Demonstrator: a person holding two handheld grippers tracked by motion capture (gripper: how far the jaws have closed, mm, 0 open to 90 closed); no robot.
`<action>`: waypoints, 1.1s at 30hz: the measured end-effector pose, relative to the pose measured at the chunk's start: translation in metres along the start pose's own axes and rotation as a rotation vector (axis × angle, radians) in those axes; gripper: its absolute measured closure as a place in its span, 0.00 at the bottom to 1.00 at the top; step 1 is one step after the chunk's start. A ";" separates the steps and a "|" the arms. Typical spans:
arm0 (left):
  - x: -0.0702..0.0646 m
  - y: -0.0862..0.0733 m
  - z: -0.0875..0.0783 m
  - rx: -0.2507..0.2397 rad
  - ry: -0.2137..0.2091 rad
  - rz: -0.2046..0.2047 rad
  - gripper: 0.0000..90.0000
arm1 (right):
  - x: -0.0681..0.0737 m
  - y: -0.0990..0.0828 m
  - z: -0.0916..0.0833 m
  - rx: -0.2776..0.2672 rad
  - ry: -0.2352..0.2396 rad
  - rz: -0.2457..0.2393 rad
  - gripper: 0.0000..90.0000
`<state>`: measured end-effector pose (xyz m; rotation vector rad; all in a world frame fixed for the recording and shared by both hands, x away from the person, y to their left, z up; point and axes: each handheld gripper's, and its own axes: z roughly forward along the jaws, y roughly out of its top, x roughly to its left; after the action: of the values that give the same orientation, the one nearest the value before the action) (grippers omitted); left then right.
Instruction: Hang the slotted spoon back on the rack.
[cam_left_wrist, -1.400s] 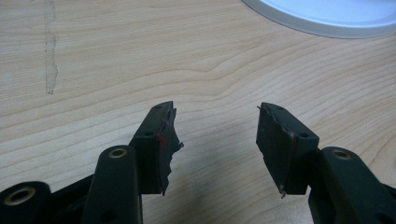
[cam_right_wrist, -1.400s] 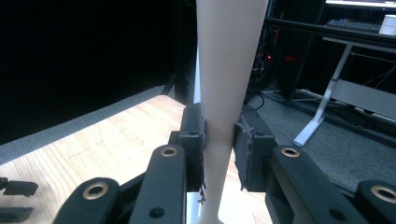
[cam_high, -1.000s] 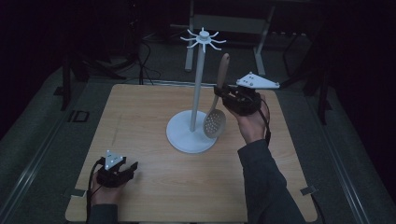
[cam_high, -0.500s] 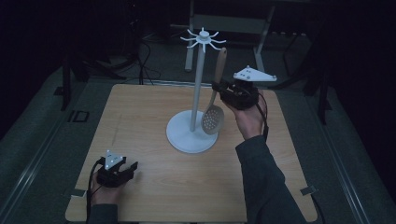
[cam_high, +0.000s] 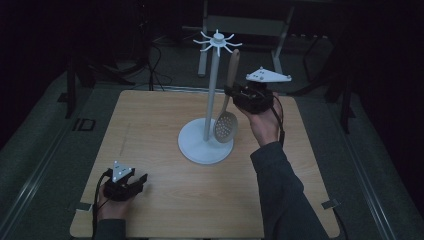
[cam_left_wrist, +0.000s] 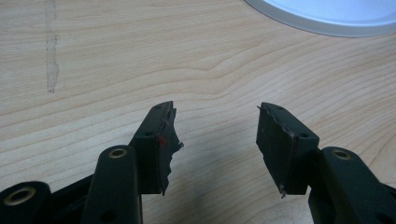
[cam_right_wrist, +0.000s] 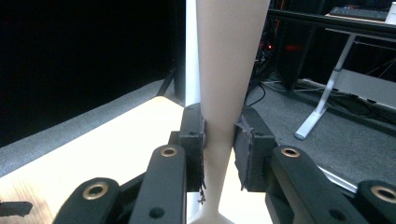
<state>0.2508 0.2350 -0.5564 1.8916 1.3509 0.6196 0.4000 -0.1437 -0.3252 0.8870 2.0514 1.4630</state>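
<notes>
Since the earlier frame the slotted spoon had risen and swung closer to the stand pole. Nearest, the left gripper rested on the table, jaws spread wide, holding nothing. Farther off, the right gripper was clamped on the spoon's wooden handle, head hanging low beside the pole above the white base. Spoon judged light, stiff and smooth; the narrow mid-handle looked the safest hold

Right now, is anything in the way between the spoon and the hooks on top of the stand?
Nothing visible blocks it. The right gripper holds the slotted spoon upright beside the pole, and its handle tip is just below the hooks.
</notes>
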 end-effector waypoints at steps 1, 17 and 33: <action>0.000 0.000 0.000 -0.001 0.001 -0.001 0.52 | 0.000 0.001 0.001 0.001 -0.001 -0.002 0.83; 0.000 0.000 0.000 -0.002 -0.001 -0.002 0.52 | 0.001 0.007 0.008 0.031 -0.014 -0.015 0.83; 0.001 0.000 -0.001 -0.006 -0.002 -0.004 0.52 | 0.004 0.005 0.016 0.032 -0.010 -0.001 0.82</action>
<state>0.2508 0.2363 -0.5556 1.8836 1.3499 0.6196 0.4091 -0.1296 -0.3258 0.9038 2.0731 1.4257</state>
